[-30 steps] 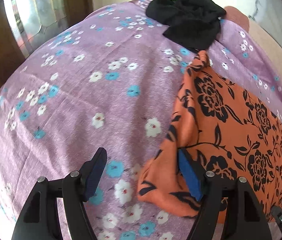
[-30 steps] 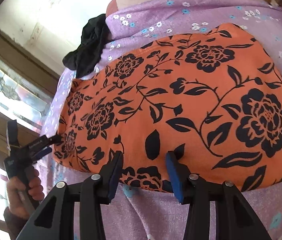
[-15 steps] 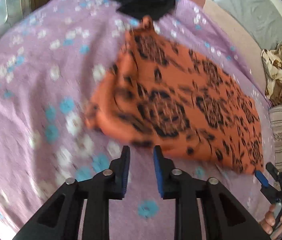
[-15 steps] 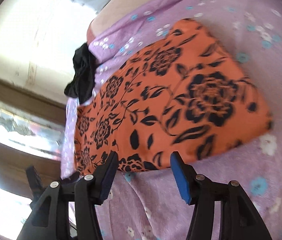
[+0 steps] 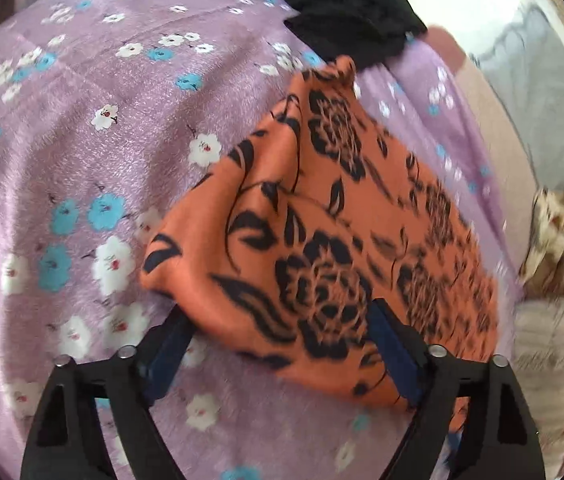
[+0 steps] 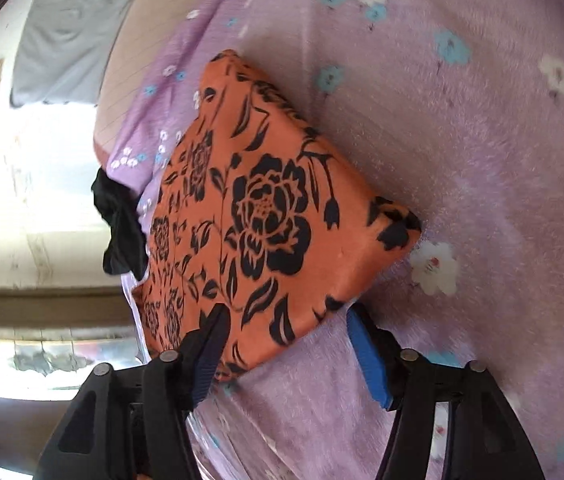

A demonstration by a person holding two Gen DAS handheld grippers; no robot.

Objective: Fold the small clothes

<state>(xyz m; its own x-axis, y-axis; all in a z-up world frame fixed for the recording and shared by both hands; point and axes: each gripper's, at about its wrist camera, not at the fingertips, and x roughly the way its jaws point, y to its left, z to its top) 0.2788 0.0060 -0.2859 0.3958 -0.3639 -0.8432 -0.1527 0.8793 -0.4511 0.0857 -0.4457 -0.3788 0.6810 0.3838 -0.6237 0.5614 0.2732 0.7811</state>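
An orange garment with black flowers [image 5: 322, 248] lies folded on the purple floral bedsheet [image 5: 102, 160]. My left gripper [image 5: 280, 316] stands wide, its jaws opening, with the garment's near corner between the fingers and no pad pressing on it. In the right wrist view the same orange garment [image 6: 266, 216] lies on the bedsheet [image 6: 482, 160]. My right gripper [image 6: 287, 316] straddles the garment's near edge, its jaws opening too and the pads apart from the cloth. A crumpled black garment [image 5: 346, 16] sits at the orange one's far end, and the black garment [image 6: 122, 232] also shows at the left in the right wrist view.
A crumpled beige cloth [image 5: 562, 240] lies beyond the bed's right side. A grey cloth [image 5: 542, 100] hangs behind it, the same grey cloth [image 6: 70, 40] at top left in the right wrist view. A window ledge [image 6: 22, 296] runs along the left of that view.
The left gripper narrowed, then spread wide and came over the orange garment's near corner. The right gripper rolled, slid along the garment's edge and widened its jaws.
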